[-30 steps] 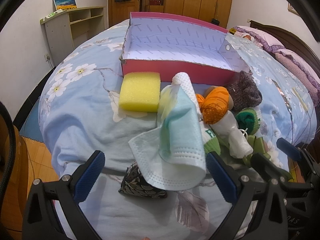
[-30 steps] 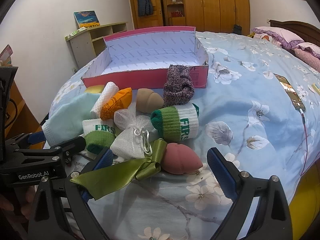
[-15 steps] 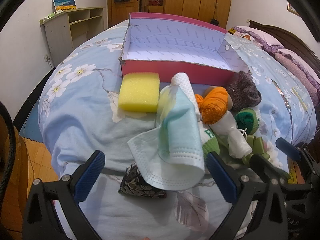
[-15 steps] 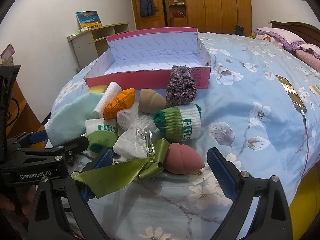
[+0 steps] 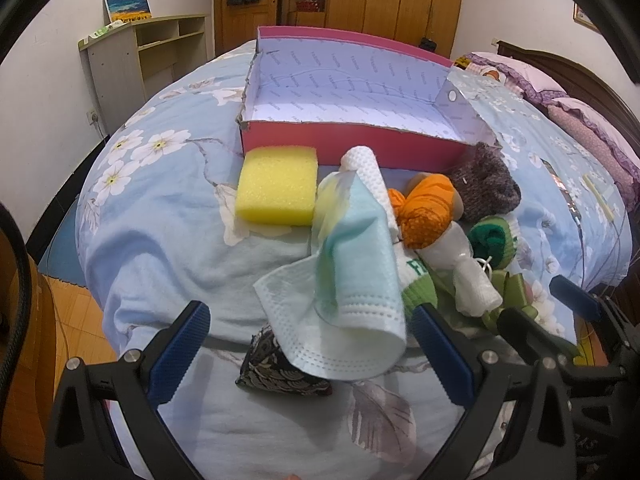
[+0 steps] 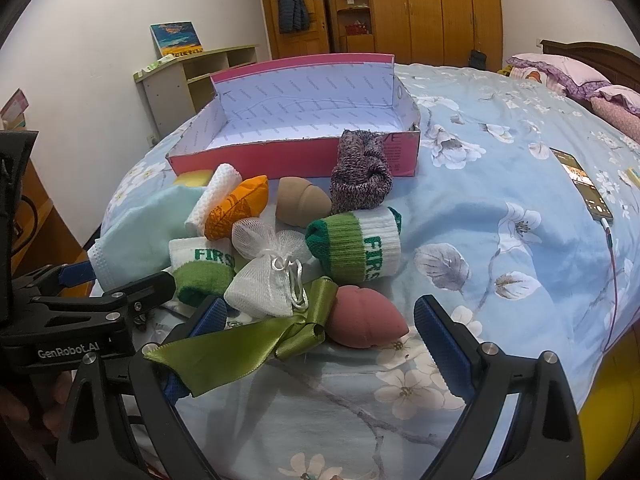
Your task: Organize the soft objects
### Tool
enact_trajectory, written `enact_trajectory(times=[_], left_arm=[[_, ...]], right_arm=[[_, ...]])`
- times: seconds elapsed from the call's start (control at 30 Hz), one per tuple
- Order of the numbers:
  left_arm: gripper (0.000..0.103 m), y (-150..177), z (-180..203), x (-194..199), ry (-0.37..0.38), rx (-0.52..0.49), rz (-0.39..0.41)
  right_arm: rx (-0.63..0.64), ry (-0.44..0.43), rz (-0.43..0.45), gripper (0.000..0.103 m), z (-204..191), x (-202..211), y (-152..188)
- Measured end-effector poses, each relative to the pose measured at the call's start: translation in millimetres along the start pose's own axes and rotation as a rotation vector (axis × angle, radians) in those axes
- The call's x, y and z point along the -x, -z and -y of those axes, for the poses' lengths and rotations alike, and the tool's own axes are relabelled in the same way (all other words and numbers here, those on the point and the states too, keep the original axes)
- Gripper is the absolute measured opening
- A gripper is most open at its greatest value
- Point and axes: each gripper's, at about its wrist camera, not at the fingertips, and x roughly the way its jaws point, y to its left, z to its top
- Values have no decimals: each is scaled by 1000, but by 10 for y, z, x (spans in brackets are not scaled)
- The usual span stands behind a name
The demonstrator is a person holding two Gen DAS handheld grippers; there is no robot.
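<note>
A pile of soft things lies on the bed before an empty pink box [image 5: 352,148] [image 6: 256,160]. My left gripper [image 5: 312,356] is open, with a pale blue face mask [image 5: 352,292] and a dark patterned pouch [image 5: 280,372] between its fingers, untouched. A yellow sponge [image 5: 276,188], a white roll [image 5: 368,168], an orange pouch [image 5: 428,208] and a grey knit sock [image 5: 484,188] lie beyond. My right gripper [image 6: 320,344] is open around a green ribbon [image 6: 240,348] and a pink sponge egg [image 6: 364,320]. A white mesh bag [image 6: 268,276], green-white socks [image 6: 356,244] and a tan egg [image 6: 300,200] sit behind.
A phone [image 6: 580,184] on a cable lies on the floral bedspread [image 6: 500,240] at the right. Pillows [image 6: 568,76] are at the bed's far right. A low shelf unit [image 5: 140,60] stands by the left wall, wardrobes [image 6: 440,8] at the back.
The right wrist view has shifted slightly, so the pile sits a little further right and nearer. Nothing was taken hold of; both grippers stay open.
</note>
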Motion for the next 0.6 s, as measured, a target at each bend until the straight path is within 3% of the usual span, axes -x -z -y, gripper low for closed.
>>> enact_trajectory(times=[0.6], left_arm=[[101,-224,-49,195,21,-58,71]], right_arm=[[-8,-18,-3,98,154,-31,-202]])
